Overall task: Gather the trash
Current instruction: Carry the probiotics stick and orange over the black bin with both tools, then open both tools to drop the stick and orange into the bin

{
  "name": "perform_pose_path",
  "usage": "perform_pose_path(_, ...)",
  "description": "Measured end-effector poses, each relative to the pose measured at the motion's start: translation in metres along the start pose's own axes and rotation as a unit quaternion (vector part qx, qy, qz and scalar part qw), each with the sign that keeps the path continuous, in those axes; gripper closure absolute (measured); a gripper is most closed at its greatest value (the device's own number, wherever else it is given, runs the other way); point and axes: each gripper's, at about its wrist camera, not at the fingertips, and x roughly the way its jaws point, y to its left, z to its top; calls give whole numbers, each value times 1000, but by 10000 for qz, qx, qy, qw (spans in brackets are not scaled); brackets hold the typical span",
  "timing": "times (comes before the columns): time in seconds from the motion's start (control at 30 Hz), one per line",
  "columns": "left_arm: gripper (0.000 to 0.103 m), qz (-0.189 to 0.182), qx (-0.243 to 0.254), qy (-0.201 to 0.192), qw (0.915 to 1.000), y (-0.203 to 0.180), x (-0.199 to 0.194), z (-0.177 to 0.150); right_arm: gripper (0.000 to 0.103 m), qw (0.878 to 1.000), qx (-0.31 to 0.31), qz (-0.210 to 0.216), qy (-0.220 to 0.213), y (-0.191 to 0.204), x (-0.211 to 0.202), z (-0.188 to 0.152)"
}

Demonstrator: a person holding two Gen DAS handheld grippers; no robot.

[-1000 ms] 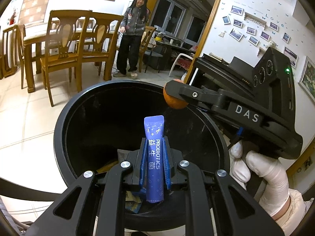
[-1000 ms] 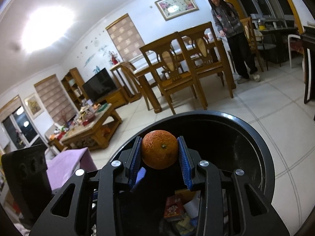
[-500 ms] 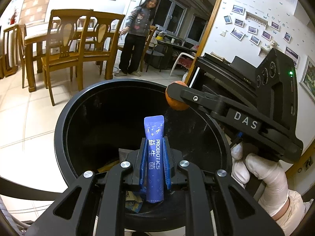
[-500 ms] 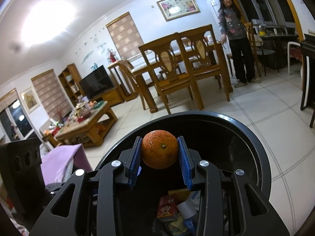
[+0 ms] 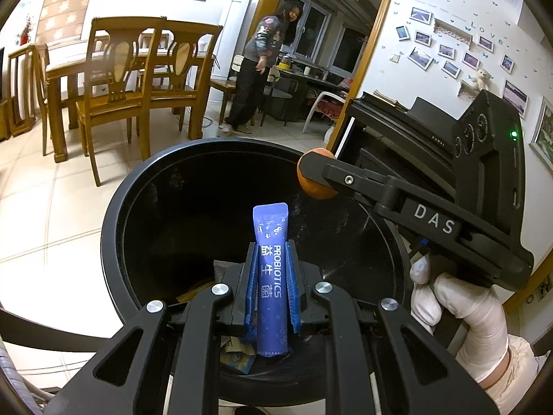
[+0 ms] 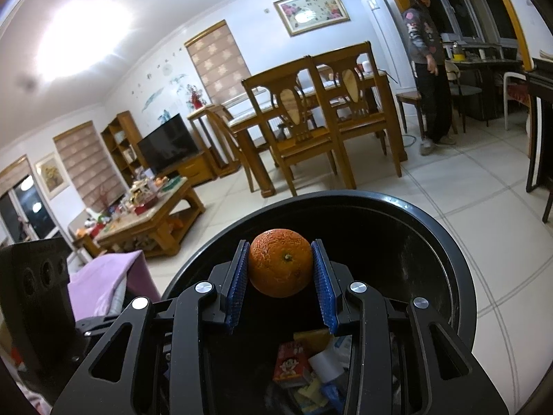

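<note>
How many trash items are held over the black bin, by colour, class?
Blue: 1, the blue probiotics sachet, clamped in the left gripper.
Orange: 1, the round orange fruit, clamped in the right gripper.
Total: 2, both above the round black plastic bin.

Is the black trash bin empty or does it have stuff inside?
Not empty. The black bin holds a red carton, a white cup and wrappers at the bottom.

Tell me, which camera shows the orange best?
The right wrist view: the orange sits whole and centred between the right gripper's blue pads, over the black bin. The left wrist view shows only part of it, behind a black finger.
</note>
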Motion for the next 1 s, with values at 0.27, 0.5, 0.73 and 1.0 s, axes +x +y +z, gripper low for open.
perform_pose_path(0.27,87,11,-18,-1,10000,-2,1,-1,66,10000,4,-2,-3,-2,1,-1)
perform_pose_path(0.5,87,15,-31,3,10000,-1,1,-1,65,10000,5,-4,0,-2,1,0)
perform_pose_path(0.73,84,65,-110,-23,9999,2,0,0,45,10000,56,-32,-58,-4,1,-4)
perform_pose_path(1.0,15,378,-189,-314,9986,2,-9,4,14,9996,117,-69,-233,-3,-7,-3)
